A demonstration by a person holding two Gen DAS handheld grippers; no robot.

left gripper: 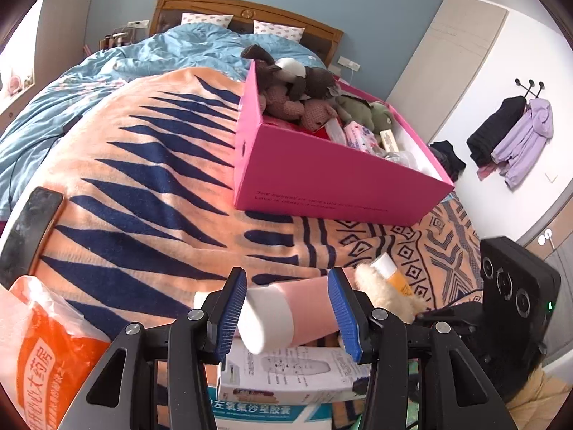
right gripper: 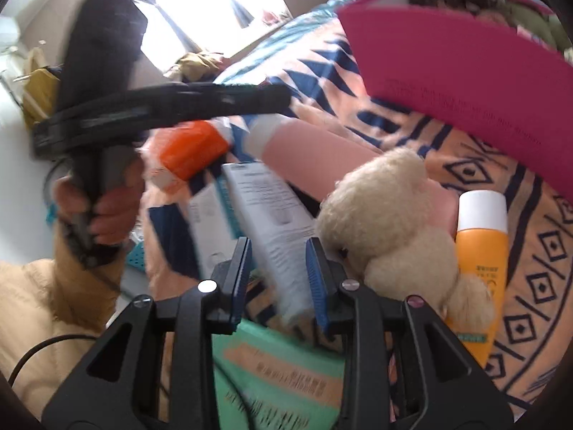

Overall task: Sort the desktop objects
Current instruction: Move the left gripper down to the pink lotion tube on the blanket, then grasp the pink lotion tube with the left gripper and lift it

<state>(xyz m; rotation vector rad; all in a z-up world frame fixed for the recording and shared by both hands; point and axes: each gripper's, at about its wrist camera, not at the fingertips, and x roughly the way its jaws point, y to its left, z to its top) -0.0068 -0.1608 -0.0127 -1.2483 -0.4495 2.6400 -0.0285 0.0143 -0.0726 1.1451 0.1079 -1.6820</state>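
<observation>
In the left wrist view my left gripper (left gripper: 288,317) hangs over a pink tube with a white cap (left gripper: 272,319). The tube lies slantwise between the blue pads, which stand apart and do not clamp it. From the right wrist view the same tube (right gripper: 311,165) rests on a pile just under the left gripper (right gripper: 281,98). My right gripper (right gripper: 281,279) is open a little above a white printed box (right gripper: 268,211), blurred by motion. Beside it lie a cream plush toy (right gripper: 394,222) and an orange bottle (right gripper: 480,251). A pink box (left gripper: 322,179) holds several plush toys.
All this sits on an orange and navy blanket (left gripper: 143,186) on a bed. An orange and white plastic bag (left gripper: 46,351) and a dark phone (left gripper: 28,229) lie at the left. A teal-printed medicine box (left gripper: 258,412) and a green box (right gripper: 279,369) lie nearest me.
</observation>
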